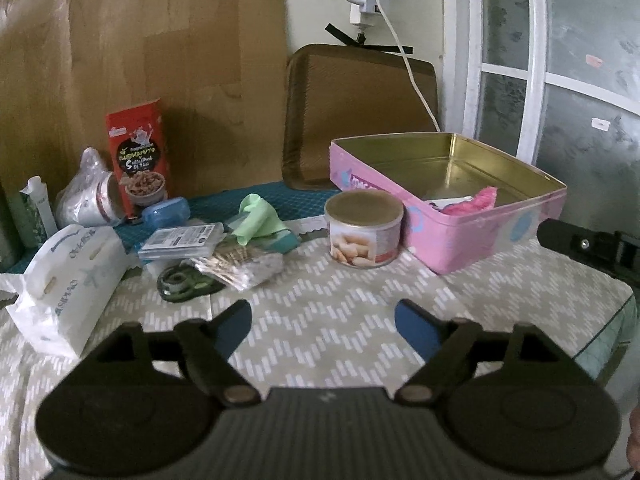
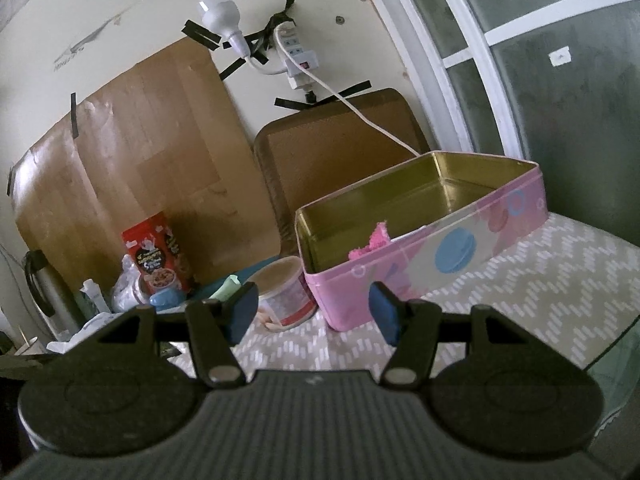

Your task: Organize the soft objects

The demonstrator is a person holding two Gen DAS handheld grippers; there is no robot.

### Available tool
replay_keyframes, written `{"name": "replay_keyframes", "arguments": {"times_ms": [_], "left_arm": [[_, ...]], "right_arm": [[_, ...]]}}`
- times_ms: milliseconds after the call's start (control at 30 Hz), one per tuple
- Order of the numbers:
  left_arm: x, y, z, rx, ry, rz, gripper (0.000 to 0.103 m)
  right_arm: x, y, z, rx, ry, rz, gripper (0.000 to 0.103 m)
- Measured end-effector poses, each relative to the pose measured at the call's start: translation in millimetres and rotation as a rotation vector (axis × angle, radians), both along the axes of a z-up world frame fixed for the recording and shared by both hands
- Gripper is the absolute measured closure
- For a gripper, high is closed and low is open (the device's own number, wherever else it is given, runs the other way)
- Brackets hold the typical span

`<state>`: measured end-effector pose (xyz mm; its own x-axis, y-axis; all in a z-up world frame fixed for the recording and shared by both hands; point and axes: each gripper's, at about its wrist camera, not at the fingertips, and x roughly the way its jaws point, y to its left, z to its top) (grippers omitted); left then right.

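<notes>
Left tongs & right tongs both released, hovering level nr pink tin.

A lived-in home corner is showing here, not a lab or shop. A table is wearing a zigzag cloth, and ahead of the fingers household odds and ends are crowding it: a snack box, a can, a pink tin, a tissue pack and cotton swabs. Beyond the fingers, cardboard is being held to a painted wall with tape, a power strip and a bulb are hanging there too, and a white-framed window is standing to the right.
</notes>
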<state>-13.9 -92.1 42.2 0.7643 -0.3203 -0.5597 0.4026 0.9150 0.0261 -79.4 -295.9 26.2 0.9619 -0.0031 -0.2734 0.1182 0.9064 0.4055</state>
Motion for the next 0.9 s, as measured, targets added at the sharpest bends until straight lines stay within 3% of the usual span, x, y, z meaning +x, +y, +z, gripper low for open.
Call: {"name": "replay_keyframes", "arguments": {"times_ms": [367, 900], "left_arm": [[-1.7, -6.7, -3.8, 0.011, 0.009, -0.015, 0.015], [-0.7, -5.5, -9.3, 0.017, 0.01, -0.008, 0.01]], "right_arm": [[-1.2, -6.0, -4.0, 0.048, 0.011, -0.011, 0.039], [-1.1, -1.7, -6.9, 0.03, 0.007, -0.01, 0.039]]}}
